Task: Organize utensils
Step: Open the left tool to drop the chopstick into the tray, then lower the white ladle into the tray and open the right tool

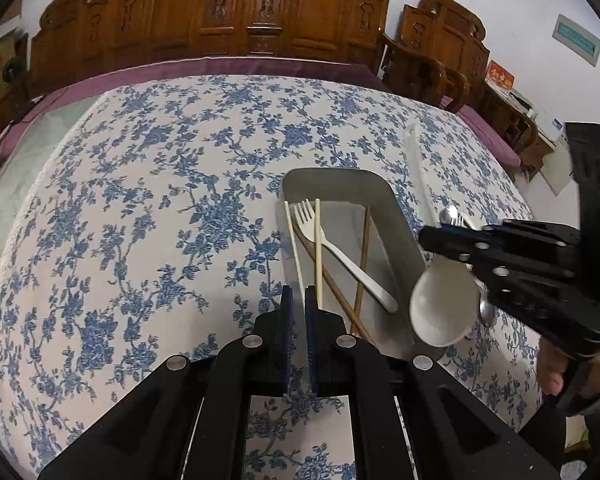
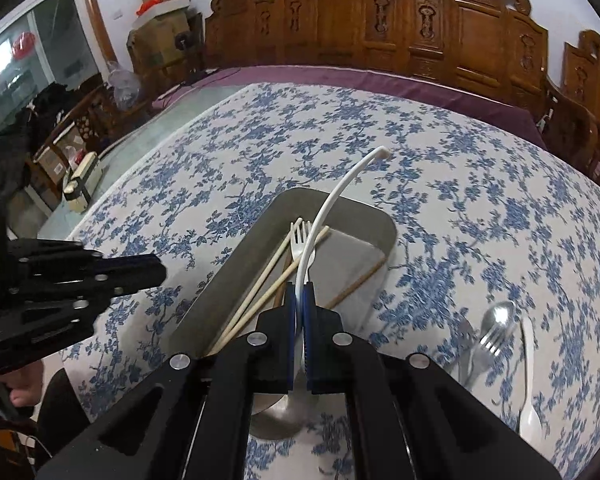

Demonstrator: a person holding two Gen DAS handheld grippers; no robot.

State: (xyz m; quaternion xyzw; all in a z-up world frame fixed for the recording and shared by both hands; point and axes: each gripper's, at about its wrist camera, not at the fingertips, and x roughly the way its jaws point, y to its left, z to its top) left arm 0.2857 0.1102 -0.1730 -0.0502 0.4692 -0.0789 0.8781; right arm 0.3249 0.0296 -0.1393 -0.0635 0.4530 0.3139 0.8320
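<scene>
Resting on a desk (image 1: 140, 200) draped in blue-flowered white cloth: a grey, round-cornered rectangular tray (image 1: 396, 216), holding pale and brown chopsticks (image 1: 318, 248) and a white plastic fork (image 1: 340, 256). Left tool (image 1: 296, 300) near the tray's corner, blue pads together, empty. Right tool (image 2: 300, 300) over the tray, clamped on a white ladle-like spoon (image 2: 332, 200), handle curving forward, bowl hidden below the pads. Right of the tray, steel spoon (image 2: 500, 316), steel fork (image 2: 488, 344), another white utensil (image 2: 528, 380), partly cut off.
</scene>
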